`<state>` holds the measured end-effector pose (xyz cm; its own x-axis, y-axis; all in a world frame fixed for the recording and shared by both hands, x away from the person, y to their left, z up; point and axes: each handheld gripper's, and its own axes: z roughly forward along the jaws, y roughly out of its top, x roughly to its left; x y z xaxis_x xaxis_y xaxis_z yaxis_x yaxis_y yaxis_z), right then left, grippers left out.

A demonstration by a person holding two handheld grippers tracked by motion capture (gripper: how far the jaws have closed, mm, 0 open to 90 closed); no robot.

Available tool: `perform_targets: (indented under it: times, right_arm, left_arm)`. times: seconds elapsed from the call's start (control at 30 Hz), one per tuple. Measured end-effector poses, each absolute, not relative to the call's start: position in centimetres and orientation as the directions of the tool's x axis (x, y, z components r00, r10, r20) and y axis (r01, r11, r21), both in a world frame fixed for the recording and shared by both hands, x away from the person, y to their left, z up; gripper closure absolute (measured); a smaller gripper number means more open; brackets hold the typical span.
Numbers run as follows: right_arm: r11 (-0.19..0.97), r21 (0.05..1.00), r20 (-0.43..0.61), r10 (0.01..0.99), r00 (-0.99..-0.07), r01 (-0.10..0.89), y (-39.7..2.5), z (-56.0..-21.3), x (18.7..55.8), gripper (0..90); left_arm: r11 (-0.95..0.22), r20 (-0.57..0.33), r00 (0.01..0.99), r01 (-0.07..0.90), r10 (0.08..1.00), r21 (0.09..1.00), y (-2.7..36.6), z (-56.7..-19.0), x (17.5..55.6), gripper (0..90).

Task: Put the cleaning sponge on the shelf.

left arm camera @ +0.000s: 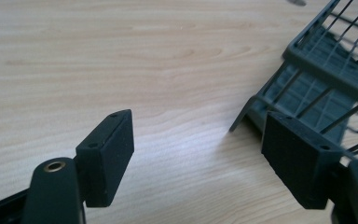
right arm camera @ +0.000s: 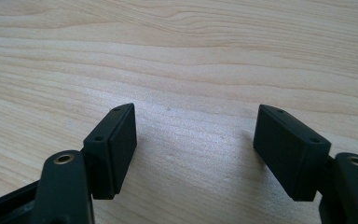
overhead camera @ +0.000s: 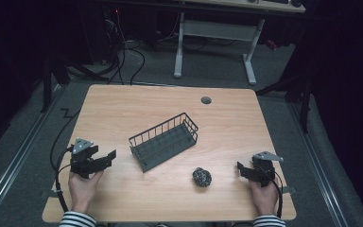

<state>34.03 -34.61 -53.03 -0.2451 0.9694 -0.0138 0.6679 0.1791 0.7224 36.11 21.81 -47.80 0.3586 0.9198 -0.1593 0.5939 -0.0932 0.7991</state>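
**Both grippers rest wide open at the near edge of a wooden counter**

While the room around it lies dark, the light wood-grain counter [overhead camera: 123, 104] is well lit, with rounded corners and a small round grommet hole [overhead camera: 206, 100] near its far edge. Beyond it are grey carpet, loose black cables on the floor [overhead camera: 123, 61] and the white legs of a second desk [overhead camera: 215, 45]. A dark grey wire basket [overhead camera: 164, 141] sits at an angle near the middle of the counter, empty as far as can be seen. A small dark crumpled ball [overhead camera: 202, 177] with pale speckles lies on the wood nearer the person, to the right of the basket and apart from it.

The left gripper [overhead camera: 105, 158] rests at the near left, held by a hand with a striped sleeve, pointing toward the basket. In the left gripper view its fingers [left arm camera: 107, 156] stand wide apart, holding nothing, with bare wood between them; the basket's near corner lies just beyond the right-hand finger, and whether they touch cannot be told.

The right gripper [overhead camera: 244, 171] rests at the near right, pointing toward the ball but apart from it. In the right gripper view its fingers [right arm camera: 112, 149] are likewise spread wide, empty, over bare wood.

No brand, label or writing can be read anywhere.
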Motion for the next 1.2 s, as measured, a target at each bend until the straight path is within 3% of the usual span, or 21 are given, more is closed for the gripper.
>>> perform_targets:
  times: [0.2, 0.37, 1.13, 1.2]
  right_arm:
    - [0.180, 0.722, -0.015, 0.969, -0.245, 0.668, -34.6, -53.0, 34.0, 30.5]
    - [0.188, 0.724, -0.016, 0.966, -0.256, 0.664, -34.5, -53.0, 34.0, 33.7]
    - [0.193, 0.705, -0.006, 0.964, -0.267, 0.682, -34.4, -52.7, 33.8, 33.6]
    - [0.185, 0.710, 0.012, 0.962, -0.274, 0.679, -34.4, -52.7, 33.7, 34.1]
  left_arm:
    - [-0.083, -0.158, 0.323, 0.622, 0.933, 0.779, 22.0, -49.9, 36.2, 26.0]
    - [-0.117, -0.104, 0.296, 0.640, 0.950, 0.760, 22.0, -51.3, 36.8, 27.0]
    - [-0.201, 0.007, 0.284, 0.660, 0.959, 0.724, 21.8, -53.2, 37.2, 26.4]
    - [-0.171, -0.025, 0.280, 0.651, 0.960, 0.739, 22.2, -53.7, 36.9, 24.3]
